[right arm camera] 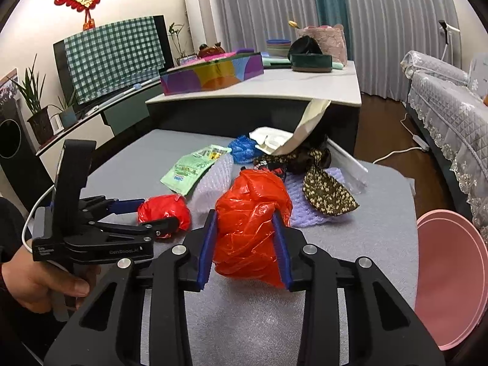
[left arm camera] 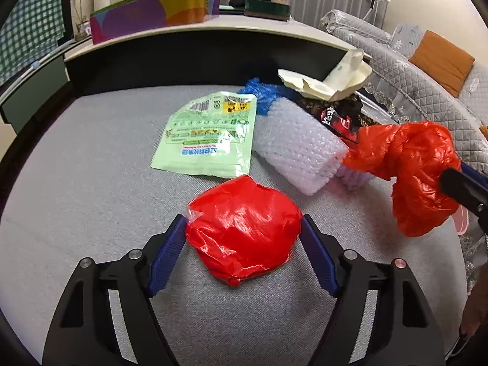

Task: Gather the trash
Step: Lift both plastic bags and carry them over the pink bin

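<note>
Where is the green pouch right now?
The green pouch lies flat on the grey mat, left of the bubble wrap and beyond the red bag between the left hand-held gripper's fingers.

The right gripper point(right arm camera: 245, 245) has its blue jaws pressed against both sides of a crumpled orange-red plastic bag point(right arm camera: 251, 222), held above the grey bench point(right arm camera: 381, 213); to the left, the left gripper point(right arm camera: 158, 218), held in a hand point(right arm camera: 39, 280), has its jaws set around a smaller red bag point(right arm camera: 164, 212) on the bench; behind lie a green packet point(right arm camera: 190, 169), a roll of bubble wrap point(right arm camera: 212, 184), a blue bag point(right arm camera: 242, 149), a lilac knitted cloth point(right arm camera: 302, 210) and a floral fabric piece point(right arm camera: 328, 195); a pink bin point(right arm camera: 448, 283) stands at the right edge.
</note>
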